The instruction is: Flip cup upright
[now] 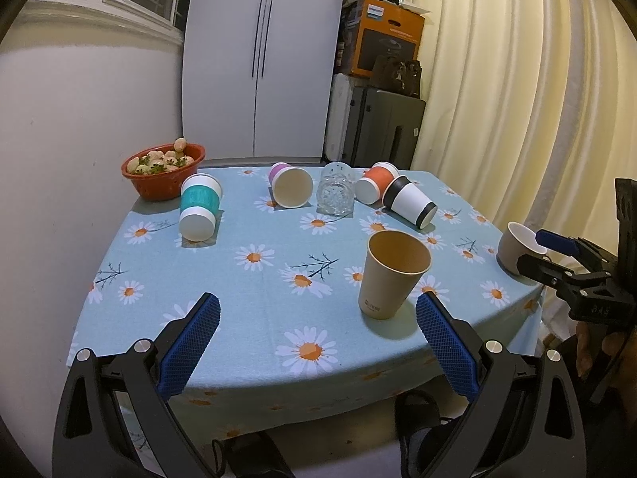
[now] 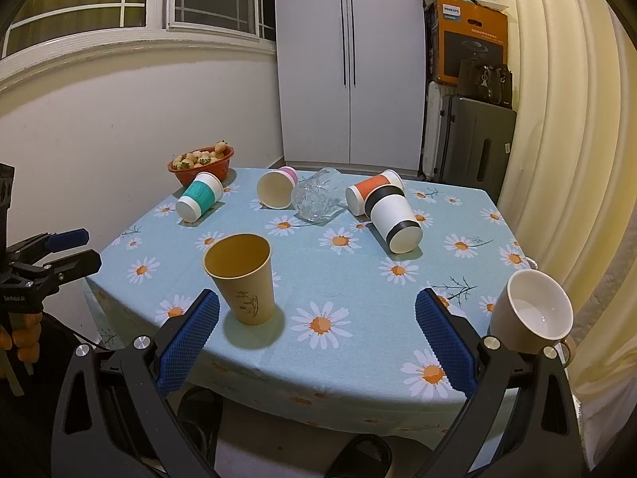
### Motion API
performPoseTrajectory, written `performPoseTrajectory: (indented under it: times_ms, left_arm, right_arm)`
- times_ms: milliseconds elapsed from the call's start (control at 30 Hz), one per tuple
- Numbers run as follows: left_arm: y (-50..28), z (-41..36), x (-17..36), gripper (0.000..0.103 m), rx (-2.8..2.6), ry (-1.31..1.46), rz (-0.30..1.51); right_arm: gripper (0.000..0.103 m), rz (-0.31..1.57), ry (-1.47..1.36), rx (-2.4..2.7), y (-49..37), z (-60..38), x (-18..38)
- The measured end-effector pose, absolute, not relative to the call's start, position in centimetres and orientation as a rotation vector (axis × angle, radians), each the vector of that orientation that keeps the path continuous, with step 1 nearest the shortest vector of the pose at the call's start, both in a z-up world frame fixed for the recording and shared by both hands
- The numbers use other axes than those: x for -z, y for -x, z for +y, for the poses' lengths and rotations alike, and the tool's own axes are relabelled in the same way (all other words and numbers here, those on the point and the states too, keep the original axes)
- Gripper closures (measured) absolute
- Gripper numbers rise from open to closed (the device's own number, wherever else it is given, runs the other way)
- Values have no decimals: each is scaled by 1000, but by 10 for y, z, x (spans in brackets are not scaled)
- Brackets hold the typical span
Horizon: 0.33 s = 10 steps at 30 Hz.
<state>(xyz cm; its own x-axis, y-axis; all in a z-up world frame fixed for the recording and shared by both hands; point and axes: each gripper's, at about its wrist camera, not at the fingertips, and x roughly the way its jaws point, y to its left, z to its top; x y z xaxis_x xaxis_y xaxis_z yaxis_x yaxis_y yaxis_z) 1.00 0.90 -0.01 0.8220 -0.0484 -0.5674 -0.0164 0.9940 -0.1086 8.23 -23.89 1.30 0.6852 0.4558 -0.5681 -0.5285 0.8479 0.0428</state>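
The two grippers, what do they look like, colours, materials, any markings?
Both match. The left gripper and right gripper have black plastic arms with cut-out slots and round silver bolts. Their fingers carry blue pads with a fine grid texture. Small white lettering marks each body, too small to read.

The table (image 1: 254, 290) wears a pale blue cloth with white, orange-centred daisies. Cups: 1 tan (image 1: 392, 275), 1 teal-banded (image 1: 199, 207), 1 pink-banded (image 1: 290, 185), 1 orange-banded (image 1: 376, 183), 1 black-banded (image 1: 410, 201). The bowl (image 1: 159, 187) is red; claw pads (image 1: 191, 342) are blue.
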Motion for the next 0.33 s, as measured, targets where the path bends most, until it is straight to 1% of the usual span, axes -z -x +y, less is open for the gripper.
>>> performPoseTrajectory:
  times_ms: [333]
  left_arm:
    - [-12,14,2,7,0,126,615]
  right_arm:
    - [5,598,125,-552,-82,-239,-14]
